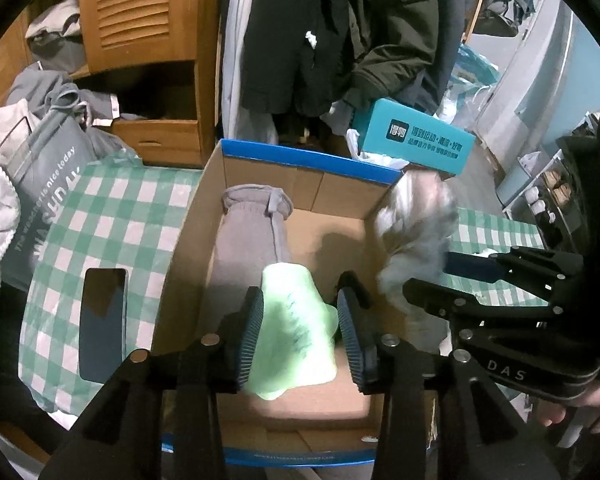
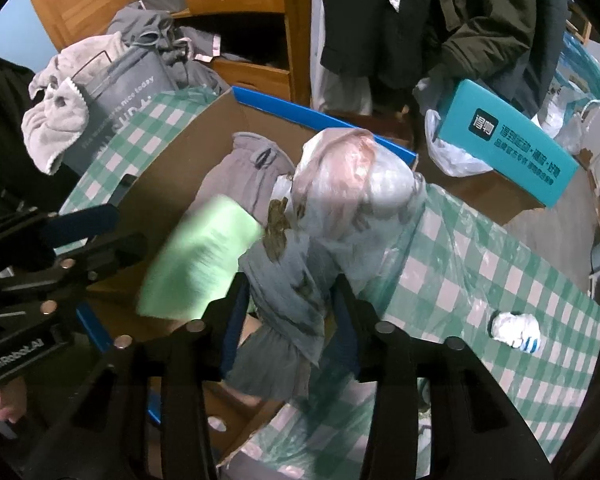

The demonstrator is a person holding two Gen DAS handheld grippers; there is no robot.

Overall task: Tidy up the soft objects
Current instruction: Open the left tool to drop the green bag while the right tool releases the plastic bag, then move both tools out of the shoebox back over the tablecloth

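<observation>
A: Over an open cardboard box point(image 1: 188, 240) on a green-checked desk point(image 1: 112, 208), the left gripper point(image 1: 300, 336) hangs with a pale green soft item point(image 1: 296, 328) between its pads; the pads look closed onto it, though blur leaves the contact uncertain. A grey garment point(image 1: 252, 240) already lies inside the box

B: And the right gripper point(image 2: 288, 320)?

A: Pinched on a plastic-wrapped bundle of grey fabric point(image 2: 332, 216), held at the box's right wall, partly above the desk

B: How should the drop go?

A: Best judged: lower each piece until it touches the box floor beside the grey garment, then release, one gripper at a time, so they don't collide

B: Any legible writing?

A: "DAS" on the right gripper's body, "GenRobot.AI" on the left one's, "nice today" on a grey bag point(image 1: 44, 184), Chinese characters on a teal box point(image 1: 416, 140). A small white rolled item point(image 2: 516, 330) waits on the desk
</observation>
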